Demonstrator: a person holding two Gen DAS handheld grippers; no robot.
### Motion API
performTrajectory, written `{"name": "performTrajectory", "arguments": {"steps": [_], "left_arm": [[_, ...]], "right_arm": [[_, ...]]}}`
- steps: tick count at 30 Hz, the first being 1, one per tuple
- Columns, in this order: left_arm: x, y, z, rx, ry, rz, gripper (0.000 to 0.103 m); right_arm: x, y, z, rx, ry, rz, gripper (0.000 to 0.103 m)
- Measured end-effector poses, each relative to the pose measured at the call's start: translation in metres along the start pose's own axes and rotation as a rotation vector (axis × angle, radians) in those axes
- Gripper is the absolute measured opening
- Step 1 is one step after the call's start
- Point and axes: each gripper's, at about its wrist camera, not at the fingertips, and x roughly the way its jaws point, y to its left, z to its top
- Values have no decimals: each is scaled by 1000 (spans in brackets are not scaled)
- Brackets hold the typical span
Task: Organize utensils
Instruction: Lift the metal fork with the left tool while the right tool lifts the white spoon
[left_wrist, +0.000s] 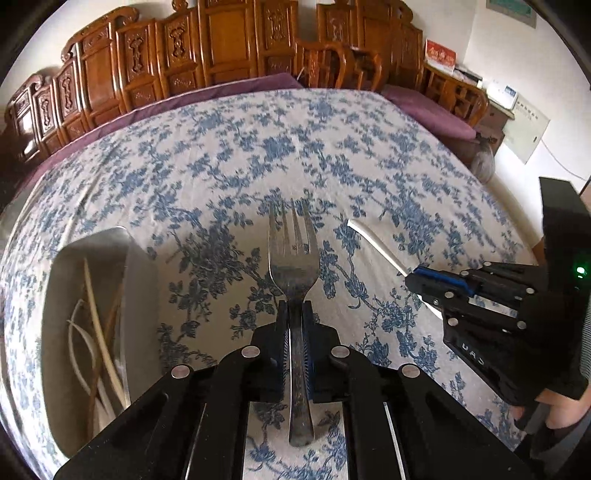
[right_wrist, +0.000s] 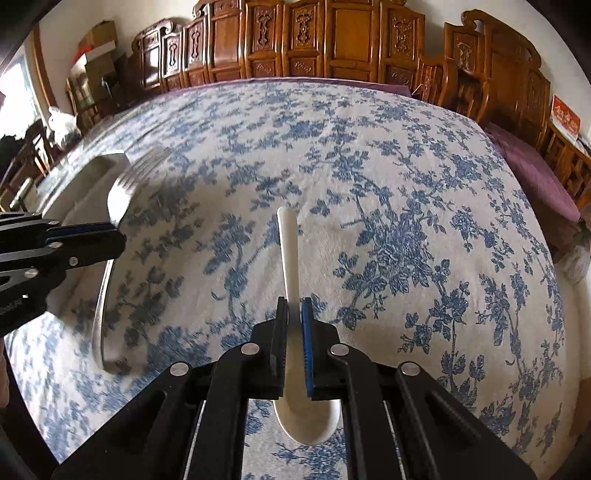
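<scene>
My left gripper is shut on a steel fork, tines pointing forward, held above the floral tablecloth. It also shows at the left of the right wrist view, with the fork blurred. My right gripper is shut on a white ceramic spoon, handle forward, bowl toward the camera. In the left wrist view the right gripper is at the right, with the spoon handle sticking out. A metal tray holding several chopsticks lies left of the fork.
The table is covered by a blue-and-white floral cloth. Carved wooden chairs line the far edge. The tray sits near the table's left edge in the right wrist view. A purple cushioned bench stands at the right.
</scene>
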Motion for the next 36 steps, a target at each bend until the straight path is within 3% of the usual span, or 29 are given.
{"name": "performTrajectory", "arguments": {"steps": [12,15,22,29,32,36], "left_arm": [[-32,12,-1,28,-60,-14,6],[-18,9,1,44,-39,-14,6],[46,8,0,67,97,23,5],[56,8,-4,73,136,37,6],[56,11,-6,59,150,33,13],[56,12,-6,54,153,22,9]], "right_arm": [[4,19,2,-37,-1,-14,9],[5,18,2,-31,0,-24,9],[7,10,-2,-34,13,-47,9],[7,9,1,-28,8,-33,9],[8,13,2,-40,11,-30,9],[8,13,1,-41,11,-33,9]]}}
